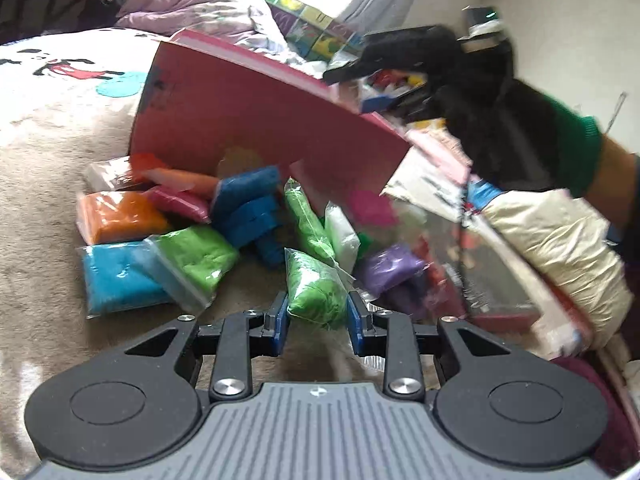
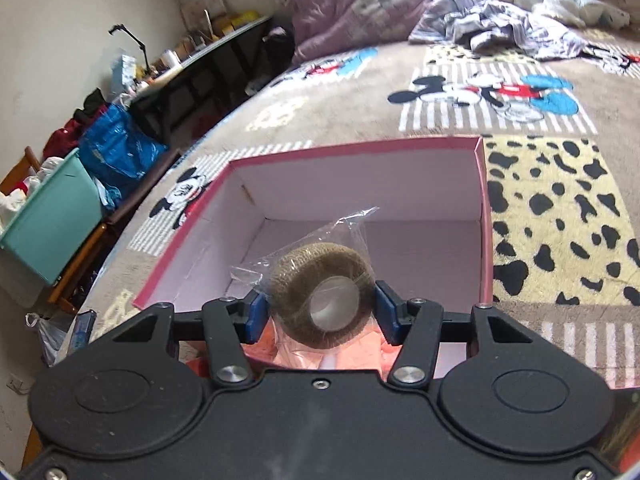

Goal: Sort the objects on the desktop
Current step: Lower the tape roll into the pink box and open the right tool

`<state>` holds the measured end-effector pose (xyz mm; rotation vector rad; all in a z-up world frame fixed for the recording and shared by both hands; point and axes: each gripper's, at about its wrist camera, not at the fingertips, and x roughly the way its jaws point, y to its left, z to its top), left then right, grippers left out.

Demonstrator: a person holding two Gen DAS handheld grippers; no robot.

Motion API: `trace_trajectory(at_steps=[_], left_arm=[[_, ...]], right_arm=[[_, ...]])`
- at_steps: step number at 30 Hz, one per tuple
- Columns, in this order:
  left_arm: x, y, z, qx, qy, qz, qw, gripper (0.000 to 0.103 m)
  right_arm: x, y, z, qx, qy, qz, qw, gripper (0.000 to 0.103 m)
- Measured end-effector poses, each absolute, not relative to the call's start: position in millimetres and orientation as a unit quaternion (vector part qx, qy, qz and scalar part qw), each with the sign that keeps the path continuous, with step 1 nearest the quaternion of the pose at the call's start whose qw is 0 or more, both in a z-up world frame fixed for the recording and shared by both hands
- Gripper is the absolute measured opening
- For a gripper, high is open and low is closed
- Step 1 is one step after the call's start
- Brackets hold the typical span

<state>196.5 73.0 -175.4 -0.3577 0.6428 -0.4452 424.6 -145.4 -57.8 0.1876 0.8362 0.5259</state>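
My left gripper (image 1: 318, 312) is shut on a bright green clay bag (image 1: 316, 288) at the near edge of a heap of coloured clay bags on the bed cover. The heap includes orange (image 1: 120, 216), dark blue (image 1: 248, 204), cyan (image 1: 116, 276), light green (image 1: 196, 256), white (image 1: 340, 236) and purple (image 1: 388, 268) bags. Behind the heap stands a pink box (image 1: 260, 120). My right gripper (image 2: 320, 306) is shut on a brown bandage roll (image 2: 316, 280) in clear wrap, held over the near part of the open pink box (image 2: 352, 146), whose white inside shows.
A person's arm in a green sleeve (image 1: 580, 152) reaches over the box with the black right gripper, blurred. A cream crinkled bundle (image 1: 560, 248) and clear packets lie to the right. A lilac quilt (image 2: 360, 4) sits at the bed's far end. A teal bin (image 2: 52, 220) stands beside the bed.
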Motion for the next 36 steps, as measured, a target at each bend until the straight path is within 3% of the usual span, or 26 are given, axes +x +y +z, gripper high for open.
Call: trace_trajectory(at_steps=[26, 36], left_arm=[[195, 85, -179, -0.167, 0.321, -0.204, 0.909, 0.029], [194, 85, -180, -0.161, 0.321, -0.202, 0.911, 0.029]], right_arm=[[486, -98, -99, -0.045, 0.533, 0.177, 0.826, 0.055], [481, -104, -91, -0.021, 0.524, 0.175, 0.833, 0.068]])
